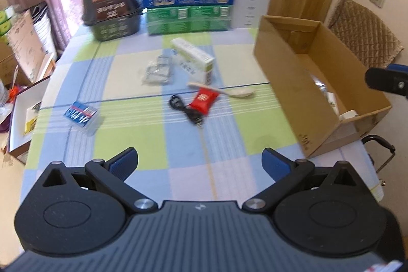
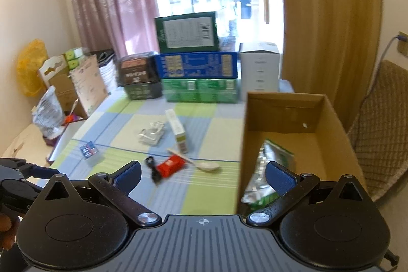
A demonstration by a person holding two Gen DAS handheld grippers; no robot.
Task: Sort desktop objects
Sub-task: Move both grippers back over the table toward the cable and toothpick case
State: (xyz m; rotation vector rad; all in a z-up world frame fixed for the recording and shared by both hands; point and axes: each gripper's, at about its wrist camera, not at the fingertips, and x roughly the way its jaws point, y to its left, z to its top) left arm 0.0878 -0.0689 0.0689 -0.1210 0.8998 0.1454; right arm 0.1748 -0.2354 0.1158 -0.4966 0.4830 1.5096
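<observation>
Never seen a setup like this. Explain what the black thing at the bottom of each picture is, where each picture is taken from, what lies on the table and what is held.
Each picture comes from a camera on a handheld claw, looking along its two blue-padded fingers. One shows the left claw, the other the right claw. Both are open and hold nothing. On the checked tablecloth lie a red packet, a black cable, a white spoon, a white-green carton, a clear wrapper and a small blue pack. To the right stands an open cardboard box with a foil bag inside.
</observation>
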